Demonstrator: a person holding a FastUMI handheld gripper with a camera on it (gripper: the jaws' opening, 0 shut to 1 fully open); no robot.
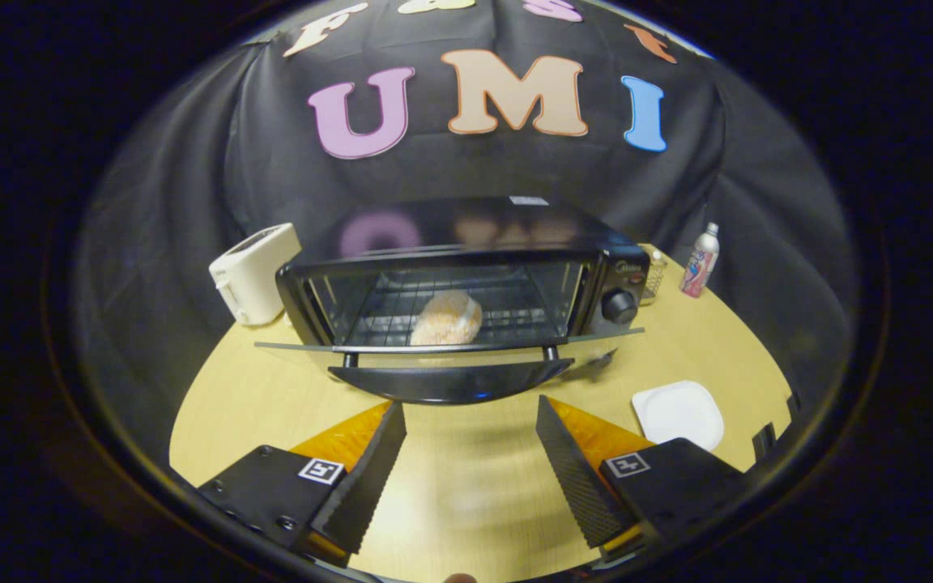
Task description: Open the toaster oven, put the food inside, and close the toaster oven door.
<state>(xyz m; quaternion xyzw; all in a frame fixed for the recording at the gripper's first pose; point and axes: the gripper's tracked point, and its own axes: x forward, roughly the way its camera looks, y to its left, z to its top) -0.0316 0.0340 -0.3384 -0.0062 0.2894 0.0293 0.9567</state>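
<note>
A black toaster oven (620,271) stands on the wooden table beyond my fingers. Its glass door (450,376) is folded down flat toward me, with the handle at its front edge. A round bun of bread (446,318) lies on the wire rack inside the oven. My gripper (470,413) hovers over the table just in front of the lowered door. It is open, and nothing sits between its fingers.
A white pop-up toaster (252,274) stands left of the oven. A small white square plate (677,413) lies on the table by my right finger. A spray bottle (700,261) and a small glass jar (654,277) stand to the oven's right, near the cloth wall.
</note>
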